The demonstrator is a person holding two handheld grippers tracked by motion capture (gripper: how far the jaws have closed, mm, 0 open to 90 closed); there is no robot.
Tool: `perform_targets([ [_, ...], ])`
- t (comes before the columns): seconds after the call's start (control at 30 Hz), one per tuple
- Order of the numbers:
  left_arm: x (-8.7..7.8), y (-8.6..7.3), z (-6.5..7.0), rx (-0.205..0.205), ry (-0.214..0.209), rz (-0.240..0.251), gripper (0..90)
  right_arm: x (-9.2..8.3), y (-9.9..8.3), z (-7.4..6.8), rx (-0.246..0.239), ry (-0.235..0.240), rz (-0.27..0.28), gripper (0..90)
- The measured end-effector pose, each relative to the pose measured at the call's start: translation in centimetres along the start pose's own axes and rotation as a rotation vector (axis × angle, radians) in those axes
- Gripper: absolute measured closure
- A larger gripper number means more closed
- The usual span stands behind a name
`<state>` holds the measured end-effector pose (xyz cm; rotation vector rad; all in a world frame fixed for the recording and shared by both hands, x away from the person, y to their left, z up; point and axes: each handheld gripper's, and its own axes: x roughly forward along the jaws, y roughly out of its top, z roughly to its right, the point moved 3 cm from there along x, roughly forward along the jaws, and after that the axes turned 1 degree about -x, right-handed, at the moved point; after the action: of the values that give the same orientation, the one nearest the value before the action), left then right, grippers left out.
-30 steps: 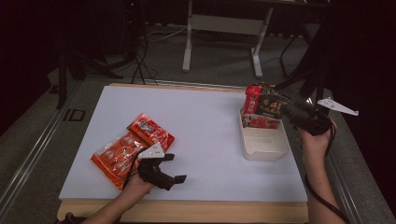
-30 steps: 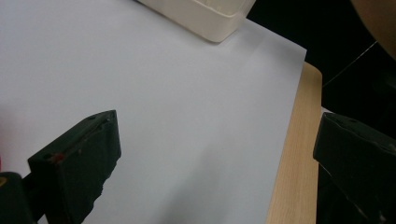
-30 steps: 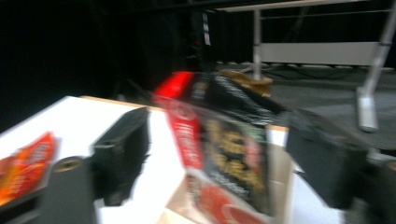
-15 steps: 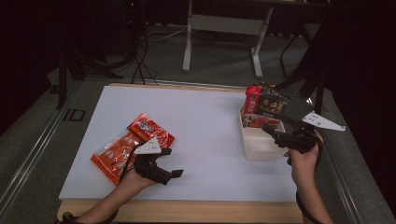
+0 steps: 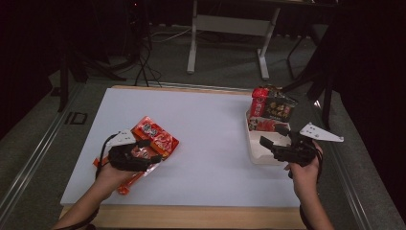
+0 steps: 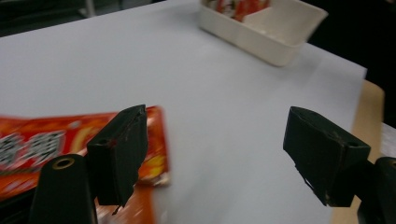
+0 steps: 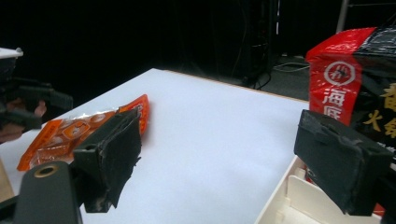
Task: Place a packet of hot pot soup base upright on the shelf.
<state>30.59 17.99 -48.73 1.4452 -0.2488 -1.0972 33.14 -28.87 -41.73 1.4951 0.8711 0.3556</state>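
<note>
From the high view, my left gripper (image 5: 154, 151) sits at the near-left of the white board (image 5: 210, 124), right over the orange packets (image 5: 154, 136), jaws pointing toward the tray (image 5: 256, 155); the packets lie flat, one overlapping the other, well apart from the tray across the bare board. My right gripper (image 5: 274, 137) hangs at the tray's near end, jaws above its empty compartment, grey plate sticking out to the side. The tray sits at the board's right edge, and a red-and-black bag (image 5: 272, 106) stands upright in its far end. In the left gripper view, my left gripper (image 6: 215, 149) has its jaws wide, though they have just been closing in a little; one pad overlaps the edge of an orange packet (image 6: 42, 147), which lies on the board under it, and between the jaws there is bare board, so nothing is gripped. The tray (image 6: 275, 35) shows far off at the top, red wrappers in its far compartment. In the right gripper view, my right gripper (image 7: 217, 154) stands wide open with nothing between the jaws but white board; the tray's rim and divider (image 7: 294, 196) are just under my right-hand pad, the bag (image 7: 355, 84) rises upright right behind that pad, and the orange packets (image 7: 79, 133) lie across the board, with my left gripper (image 7: 23, 105) beside them at the frame's edge.
</note>
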Motion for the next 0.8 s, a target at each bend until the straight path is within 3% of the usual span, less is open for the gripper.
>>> perform_targets([
  [0.03,-1.0,-0.4,-0.9,-0.019,0.05,0.001,28.3,0.0,-0.1,-0.1,-0.004,0.005,-0.001,14.8],
  [0.1,-2.1,-0.7,-1.8,-0.034,0.091,0.0,33.3,0.1,-0.1,-0.2,-0.009,0.01,-0.002,14.9],
  [0.13,-2.1,-0.7,-1.8,-0.034,0.091,0.0,43.2,0.1,-0.2,-0.2,-0.011,0.011,-0.003,15.0],
  [0.17,-3.2,-1.1,-2.8,-0.06,0.122,0.01,46.0,0.1,-0.2,-0.2,-0.011,0.013,-0.006,15.0],
  [0.2,-3.2,-1.1,-2.8,-0.06,0.122,0.01,48.0,0.2,-0.3,-0.2,-0.01,0.014,-0.005,15.1],
  [0.23,-3.8,-1.3,-3.4,-0.067,0.141,0.013,57.0,0.2,-0.3,-0.2,-0.01,0.013,-0.005,15.2],
  [0.43,-6.0,-2.4,-6.5,-0.144,0.266,-0.014,70.5,0.5,-0.5,-0.3,-0.017,0.023,-0.014,17.0],
  [0.53,-6.4,-3.5,-8.1,-0.163,0.335,-0.076,78.4,0.5,-0.5,-0.3,-0.03,0.02,-0.016,17.0],
  [0.57,-6.4,-3.5,-8.1,-0.163,0.335,-0.076,81.2,0.5,-0.5,-0.3,-0.03,0.02,-0.016,17.0],
  [0.6,-6.4,-4.2,-8.7,-0.142,0.384,-0.127,83.3,0.5,-0.6,-0.4,-0.036,0.02,-0.024,17.0],
  [0.67,-6.3,-4.6,-9.0,-0.142,0.397,-0.15,88.7,0.6,-0.7,-0.3,-0.044,0.02,-0.027,17.0],
  [0.7,-6.1,-5.4,-9.5,-0.143,0.421,-0.188,89.4,0.7,-0.8,-0.3,-0.04,0.025,-0.031,17.0],
  [0.8,-5.9,-6.0,-9.9,-0.131,0.419,-0.213,89.8,1.0,-1.0,-0.3,-0.044,0.03,-0.041,17.1],
])
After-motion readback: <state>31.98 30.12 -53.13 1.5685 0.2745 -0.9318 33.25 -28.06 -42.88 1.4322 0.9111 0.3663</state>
